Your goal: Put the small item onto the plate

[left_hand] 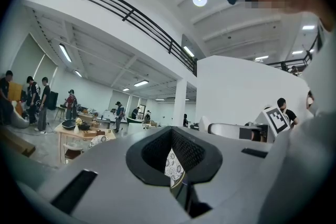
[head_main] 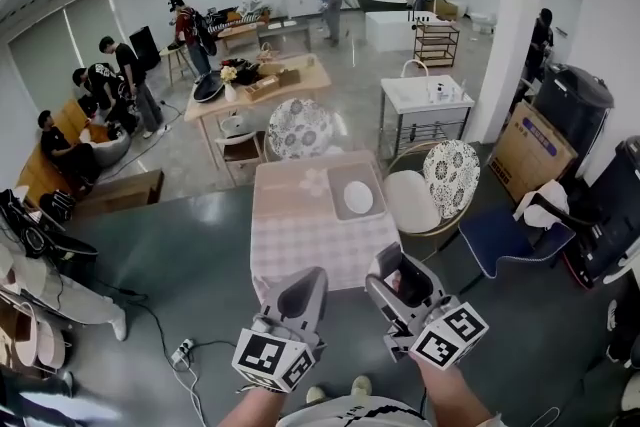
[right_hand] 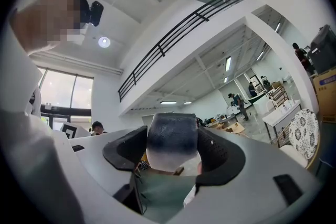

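A white plate [head_main: 358,198] lies on a grey tray [head_main: 338,207] at the right side of a table with a checked cloth [head_main: 290,235], straight ahead in the head view. Both grippers hang short of the table's near edge, close to my body. My right gripper [head_main: 392,267] [right_hand: 173,147] is shut on a small rounded item [right_hand: 172,139], dark on top and whitish below. My left gripper [head_main: 310,280] [left_hand: 176,165] is shut, and only a thin slit shows between its jaws, with nothing in it.
Round patterned chairs stand behind the table [head_main: 300,127] and at its right [head_main: 450,170], beside a blue chair [head_main: 505,235]. A cardboard box [head_main: 530,150] leans further right. A power strip [head_main: 182,352] and cables lie on the floor at the left. People work at far tables.
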The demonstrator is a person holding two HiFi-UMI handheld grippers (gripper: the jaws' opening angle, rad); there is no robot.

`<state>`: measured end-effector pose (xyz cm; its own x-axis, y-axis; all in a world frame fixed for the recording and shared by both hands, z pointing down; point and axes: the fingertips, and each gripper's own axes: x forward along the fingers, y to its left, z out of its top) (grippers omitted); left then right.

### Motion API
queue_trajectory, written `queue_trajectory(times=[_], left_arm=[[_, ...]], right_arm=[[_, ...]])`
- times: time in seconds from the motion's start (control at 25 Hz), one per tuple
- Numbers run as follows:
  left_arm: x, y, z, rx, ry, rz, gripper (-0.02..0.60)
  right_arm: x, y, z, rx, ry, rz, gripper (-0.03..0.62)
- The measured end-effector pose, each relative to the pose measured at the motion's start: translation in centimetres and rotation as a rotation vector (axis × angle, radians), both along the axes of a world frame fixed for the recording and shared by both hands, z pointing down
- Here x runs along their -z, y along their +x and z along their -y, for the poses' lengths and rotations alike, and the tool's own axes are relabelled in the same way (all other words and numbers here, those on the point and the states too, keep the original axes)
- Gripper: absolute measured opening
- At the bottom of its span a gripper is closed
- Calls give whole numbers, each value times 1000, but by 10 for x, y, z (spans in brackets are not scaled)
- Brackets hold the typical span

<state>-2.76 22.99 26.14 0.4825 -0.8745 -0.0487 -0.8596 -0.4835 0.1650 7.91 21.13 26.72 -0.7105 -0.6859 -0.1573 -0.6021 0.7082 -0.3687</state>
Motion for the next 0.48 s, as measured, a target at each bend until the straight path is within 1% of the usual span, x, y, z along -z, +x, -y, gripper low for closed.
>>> queue_trajectory(times=[0.36, 0.48], left_arm=[[-5, 27, 9, 9, -5, 15, 6], [-8, 32, 17, 11, -8, 19, 6]], right_arm=[[-8, 24, 13, 14, -24, 18, 311], [-11, 27, 20, 17, -28, 15, 311]])
